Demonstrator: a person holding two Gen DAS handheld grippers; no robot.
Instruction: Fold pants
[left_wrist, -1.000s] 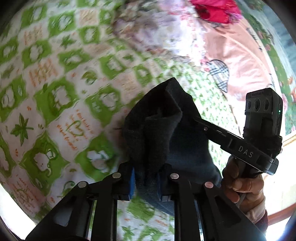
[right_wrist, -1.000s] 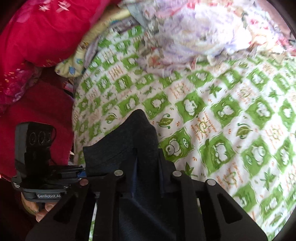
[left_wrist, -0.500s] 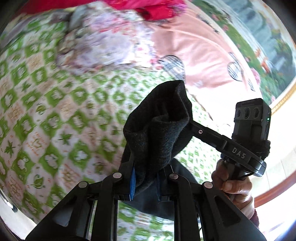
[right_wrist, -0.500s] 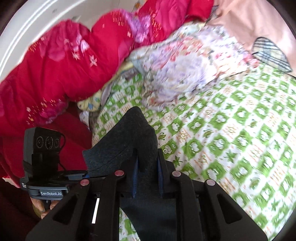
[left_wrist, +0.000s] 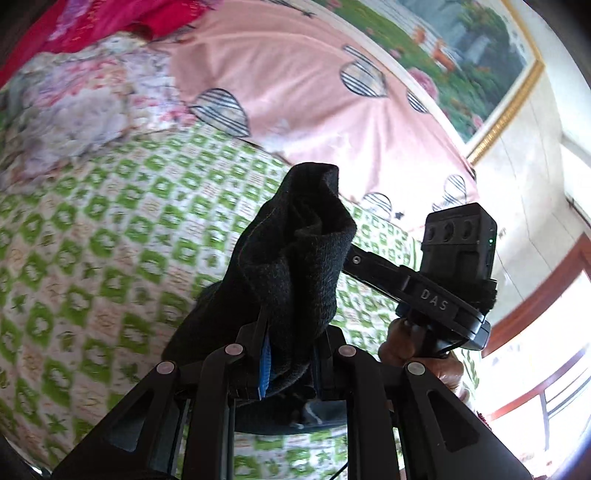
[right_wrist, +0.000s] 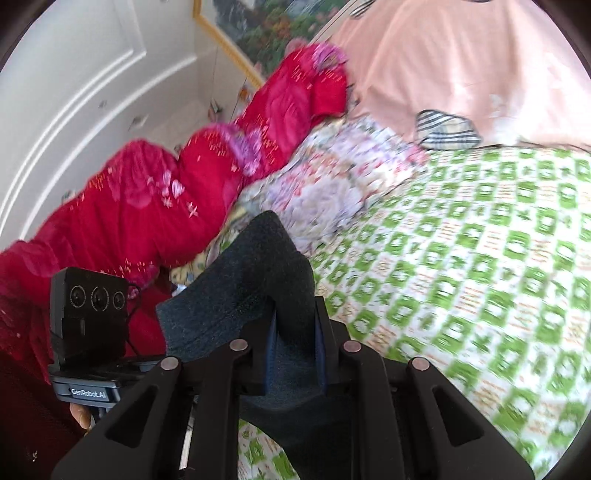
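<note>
Now lifted | left gripper (left_wrist: 290, 363) and right gripper (right_wrist: 295, 356) both clamped on dark pants (left_wrist: 295, 266), raised clear above green-checked bedsheet (left_wrist: 110, 240) | view swung toward headboard | fold carry-over likely underway

Left gripper (left_wrist: 291, 354) at lower centre of the left wrist view, jaws clamped on a bunch of dark pants (left_wrist: 295, 266). Right gripper (right_wrist: 295, 354) at lower centre of its own view, likewise pinching the fabric. Right hand (left_wrist: 417, 350) wrapped round its handle at lower right of the left wrist view.
</note>
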